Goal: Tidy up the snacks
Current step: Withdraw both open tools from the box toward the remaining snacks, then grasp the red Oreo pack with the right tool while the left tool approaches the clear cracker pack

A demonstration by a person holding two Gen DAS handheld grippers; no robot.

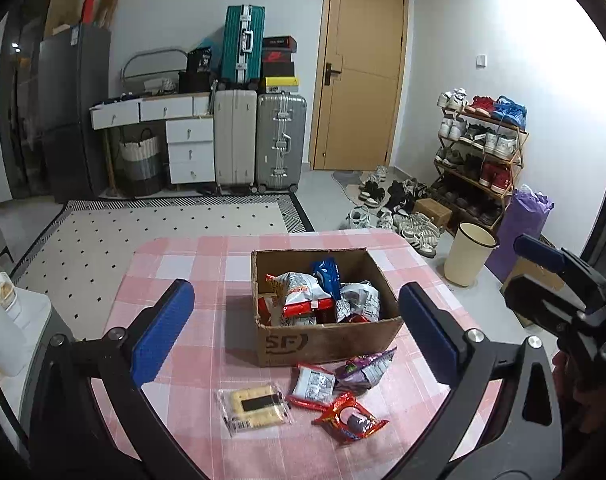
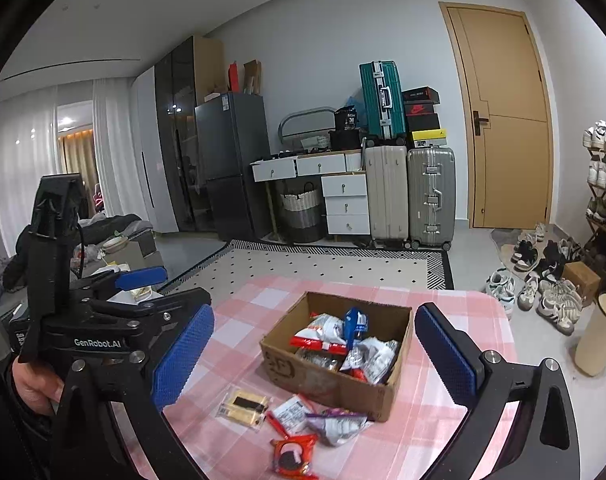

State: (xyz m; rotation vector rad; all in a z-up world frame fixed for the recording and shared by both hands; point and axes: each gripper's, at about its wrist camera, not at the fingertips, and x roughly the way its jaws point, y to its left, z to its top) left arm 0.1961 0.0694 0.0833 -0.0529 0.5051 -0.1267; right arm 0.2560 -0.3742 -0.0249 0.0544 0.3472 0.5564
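A tabletop [image 1: 175,264] under a pink-and-white checked cloth fills the lower part of both views. On it stands an open cardboard box [image 1: 327,340], its flaps up, already partly filled with snack packets [image 1: 303,296]: red-and-white bags, a silver one and a blue packet [image 1: 327,276] standing on end near the box's far wall.

The left gripper [image 1: 295,328] hangs above the near edge of the tabletop, its jaws spread wide with nothing between the blue pads. The right gripper [image 2: 315,360] is beside it, jaws equally wide and empty; a hand [image 2: 35,384] grips the left gripper's handle at the left edge of the right wrist view.

Four snacks lie loose on the cloth just in front of the box. A clear-wrapped cracker pack [image 1: 255,404] lies flat to the left. Next to it sits a white packet with red ends [image 1: 313,386], touching a purple-and-silver bag [image 1: 365,366] that leans at the box's front wall. Nearest the camera is a small red wrapper [image 1: 349,420] with a dark biscuit showing through.
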